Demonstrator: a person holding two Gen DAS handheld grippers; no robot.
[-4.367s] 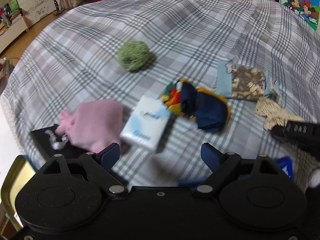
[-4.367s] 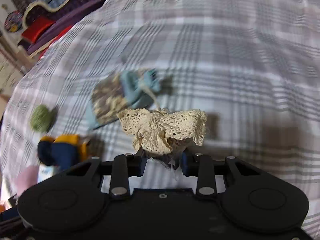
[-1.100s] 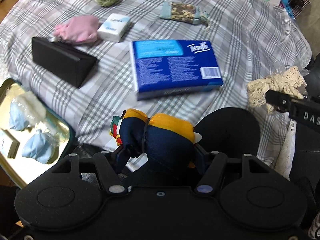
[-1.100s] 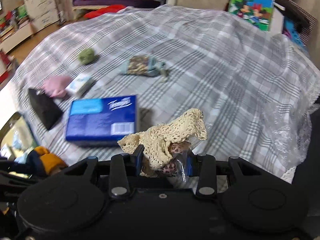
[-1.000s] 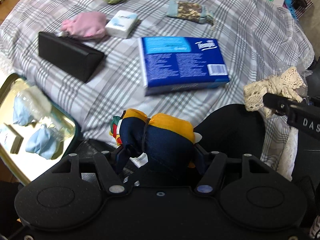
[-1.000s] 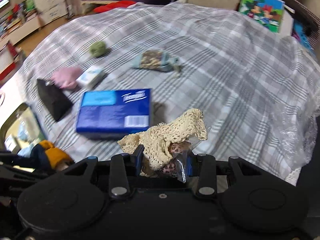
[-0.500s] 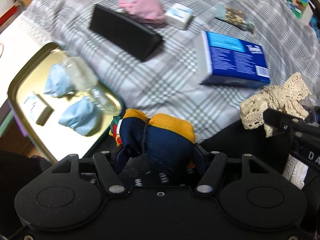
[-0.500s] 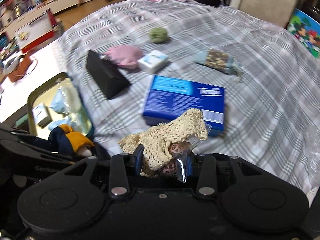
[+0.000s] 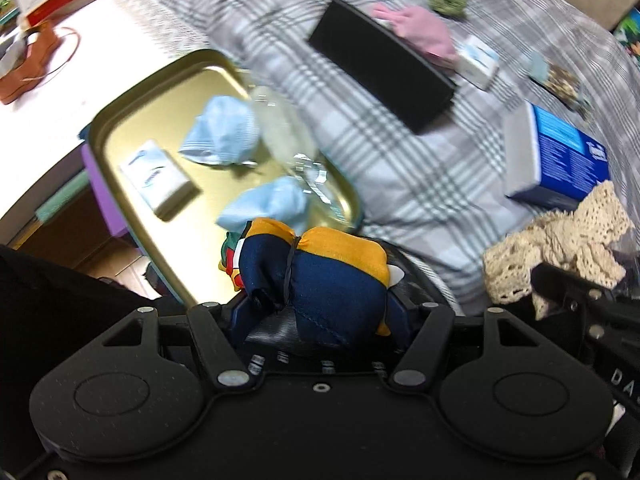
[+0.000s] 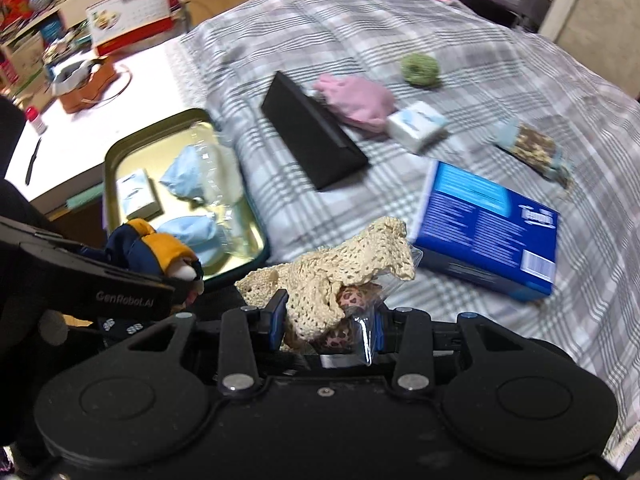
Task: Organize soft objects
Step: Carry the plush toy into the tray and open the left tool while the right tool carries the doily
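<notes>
My left gripper (image 9: 320, 312) is shut on a navy and orange soft pouch (image 9: 320, 272), held just beside the near edge of a gold metal tray (image 9: 120, 136). My right gripper (image 10: 326, 318) is shut on a cream lace pouch (image 10: 340, 268) wrapped in clear plastic, with a leopard-print piece under the lace. The same lace pouch (image 9: 560, 248) shows at the right of the left wrist view. The tray (image 10: 116, 152) holds two light blue cloth bundles (image 9: 224, 132), a small tissue pack (image 9: 160, 184) and a clear plastic wrap.
On the plaid bedspread (image 10: 480, 80) lie a black case (image 10: 312, 144), a pink pouch (image 10: 360, 100), a green knitted ball (image 10: 420, 68), a small white tissue pack (image 10: 416, 124), a patterned sachet (image 10: 532, 148) and a blue tissue box (image 10: 492, 224). A white table (image 10: 100, 120) stands left.
Both grippers swung left toward the tray, each still gripping its pouch. The tray now sits much larger and nearer in both views, and the bed items slid to the right.
</notes>
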